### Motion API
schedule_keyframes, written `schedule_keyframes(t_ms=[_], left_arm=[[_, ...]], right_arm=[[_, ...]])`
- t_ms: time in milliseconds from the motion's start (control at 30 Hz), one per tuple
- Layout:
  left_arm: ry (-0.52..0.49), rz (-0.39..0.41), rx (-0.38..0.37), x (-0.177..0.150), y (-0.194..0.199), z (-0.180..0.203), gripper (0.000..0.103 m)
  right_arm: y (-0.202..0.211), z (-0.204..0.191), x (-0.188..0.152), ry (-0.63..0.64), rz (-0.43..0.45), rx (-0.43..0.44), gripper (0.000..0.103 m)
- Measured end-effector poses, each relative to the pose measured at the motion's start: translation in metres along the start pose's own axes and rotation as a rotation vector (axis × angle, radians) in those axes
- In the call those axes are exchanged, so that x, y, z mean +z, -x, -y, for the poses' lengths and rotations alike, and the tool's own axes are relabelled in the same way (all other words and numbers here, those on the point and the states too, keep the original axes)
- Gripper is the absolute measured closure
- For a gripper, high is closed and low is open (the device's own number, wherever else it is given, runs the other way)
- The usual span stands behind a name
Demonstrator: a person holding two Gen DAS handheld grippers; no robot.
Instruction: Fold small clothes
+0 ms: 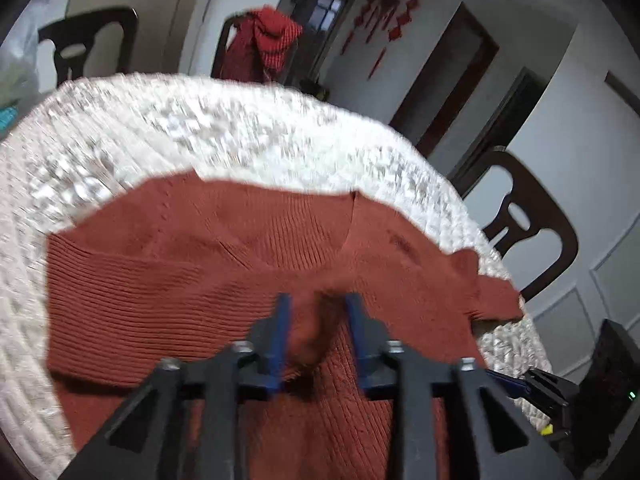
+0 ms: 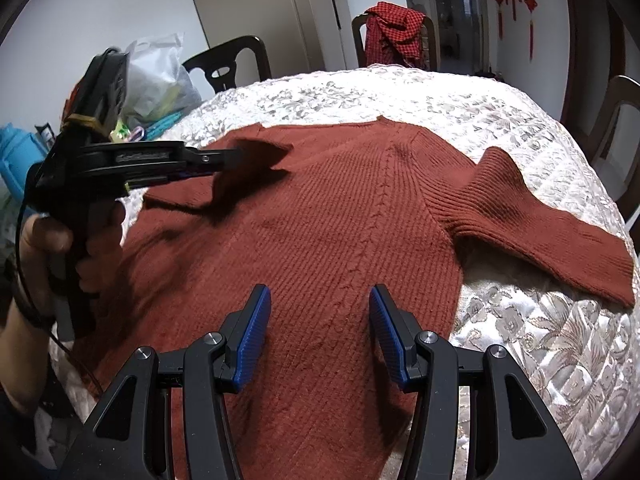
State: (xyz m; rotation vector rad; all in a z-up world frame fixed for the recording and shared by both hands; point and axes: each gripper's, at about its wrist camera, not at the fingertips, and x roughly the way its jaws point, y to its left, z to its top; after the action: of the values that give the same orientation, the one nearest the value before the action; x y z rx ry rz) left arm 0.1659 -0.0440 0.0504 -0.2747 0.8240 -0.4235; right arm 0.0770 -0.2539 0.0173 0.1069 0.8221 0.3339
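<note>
Leftmost, the left tool (image 1: pixel 316 300) pinches a raised fold of the rust-red sweater (image 2: pixel 320 208) between its blue fingers (image 1: pixel 282 320), lifting that sleeve edge. Ahead of both tools the sweater lies spread on the quilted surface (image 2: pixel 500 104). Over its lower hem the right tool (image 2: pixel 320 300) hovers with fingers spread, and the other sleeve (image 2: pixel 560 232) lies off to its right.

Sweater (image 2: pixel 320 216) on table (image 2: pixel 500 120) (perhaps round)
</note>
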Motion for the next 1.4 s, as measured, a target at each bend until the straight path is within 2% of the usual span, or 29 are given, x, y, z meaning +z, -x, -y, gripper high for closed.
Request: schedule_keyframes(t_ms=[67, 133, 233, 300, 400, 567, 667, 700, 733, 800, 967, 1100, 1233, 1367, 1400], left_arm=[[-0.026, 0.058, 0.004, 0.001, 0.024, -0.003, 0.063], [-0.039, 0.103, 0.054, 0.002, 0.045, -0.011, 0.063], [-0.028, 0.136, 0.135, 0.005, 0.058, -0.035, 0.063], [-0.003, 0.129, 0.207, 0.004, 0.061, -0.056, 0.063], [0.039, 0.101, 0.258, -0.002, 0.056, -0.082, 0.063], [0.062, 0.064, 0.266, -0.016, 0.045, -0.101, 0.063], [0.044, 0.052, 0.261, -0.021, 0.040, -0.100, 0.064], [0.037, 0.048, 0.263, -0.021, 0.038, -0.100, 0.064], [0.033, 0.046, 0.263, -0.021, 0.037, -0.099, 0.066], [0.030, 0.048, 0.257, -0.018, 0.036, -0.100, 0.067], [0.021, 0.073, 0.235, -0.007, 0.039, -0.096, 0.067], [0.005, 0.045, 0.242, -0.003, 0.027, -0.094, 0.067], [0.000, -0.001, 0.281, -0.008, 0.015, -0.099, 0.067], [0.002, 0.018, 0.339, -0.010, 0.024, -0.105, 0.067], [0.005, 0.019, 0.365, -0.009, 0.026, -0.108, 0.071]], right_arm=[[-0.001, 0.000, 0.004, -0.013, 0.004, 0.018, 0.051], [-0.002, -0.002, 0.009, -0.018, 0.009, 0.041, 0.051], [-0.010, -0.010, 0.022, -0.029, 0.011, 0.093, 0.051], [-0.021, -0.014, 0.034, -0.037, 0.000, 0.128, 0.051], [-0.047, -0.018, 0.056, -0.058, -0.040, 0.161, 0.051], [-0.097, -0.022, 0.080, -0.106, -0.128, 0.172, 0.055], [-0.111, -0.026, 0.085, -0.090, -0.144, 0.144, 0.076], [-0.113, -0.027, 0.086, -0.089, -0.150, 0.136, 0.087], [-0.114, -0.025, 0.087, -0.101, -0.154, 0.144, 0.092], [-0.111, -0.022, 0.091, -0.099, -0.147, 0.156, 0.097], [-0.088, -0.013, 0.111, -0.081, -0.057, 0.156, 0.097], [-0.106, 0.005, 0.118, -0.100, -0.085, 0.142, 0.097], [-0.130, 0.020, 0.111, -0.151, -0.155, 0.150, 0.096], [-0.112, 0.020, 0.107, -0.151, -0.114, 0.157, 0.092], [-0.106, 0.018, 0.107, -0.138, -0.101, 0.153, 0.092]])
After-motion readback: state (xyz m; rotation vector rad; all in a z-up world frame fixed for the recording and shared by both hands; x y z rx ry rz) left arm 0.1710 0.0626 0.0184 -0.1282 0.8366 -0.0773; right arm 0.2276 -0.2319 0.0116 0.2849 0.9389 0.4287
